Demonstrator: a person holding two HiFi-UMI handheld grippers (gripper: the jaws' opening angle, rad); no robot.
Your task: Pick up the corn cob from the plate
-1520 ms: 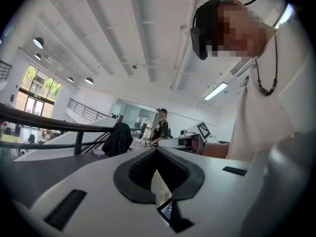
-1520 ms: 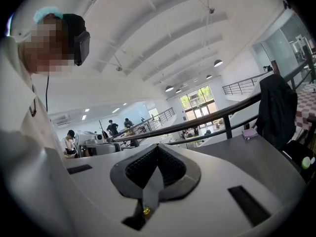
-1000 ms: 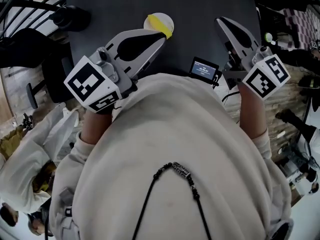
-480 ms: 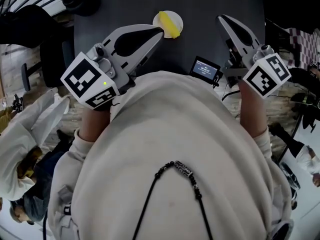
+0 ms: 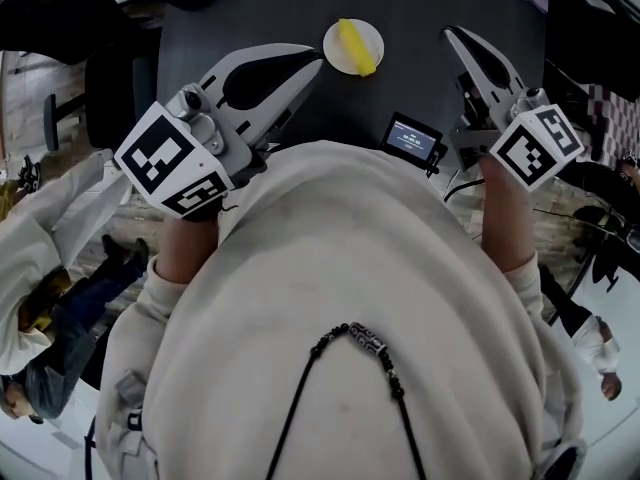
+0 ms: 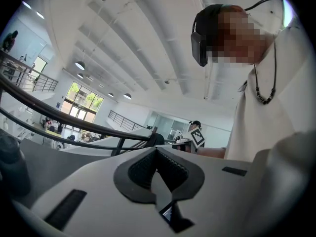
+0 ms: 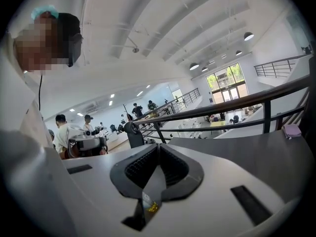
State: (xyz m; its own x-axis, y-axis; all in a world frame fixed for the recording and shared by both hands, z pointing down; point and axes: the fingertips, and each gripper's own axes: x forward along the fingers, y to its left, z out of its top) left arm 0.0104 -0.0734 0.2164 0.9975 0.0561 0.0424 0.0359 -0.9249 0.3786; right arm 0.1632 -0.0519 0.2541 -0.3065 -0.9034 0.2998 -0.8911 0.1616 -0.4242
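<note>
The left tool (image 5: pixel 312 63) is held over the left part of the dark, matte worktop (image 5: pixel 250 8). Its broad pale-grey jaws are pressed together with nothing between them. In the left gripper view its ribbed black pads (image 6: pixel 141 170) meet at the tips. From the head view those tips point toward the plate and appear just beside its left rim, without touching it.

The corn cob (image 5: pixel 357 46), a short yellow cylinder, lies slantwise across a small, round white plate (image 5: pixel 336 58) on the far middle of the worktop. It sits between the two tools and neither touches it. The cob is the only thing seen on the plate.

Nearer the person, right of the plate, a small black device with a lit screen (image 5: pixel 411 137) shows just beyond the cream sweater (image 5: pixel 340 268).

The right tool (image 5: pixel 452 34) is to the right of the cob, clearly apart from it. Its jaws are closed flat against each other and hold nothing, and the right gripper view shows its ribbed pads (image 7: pixel 140 168) meeting at the tips.
</note>
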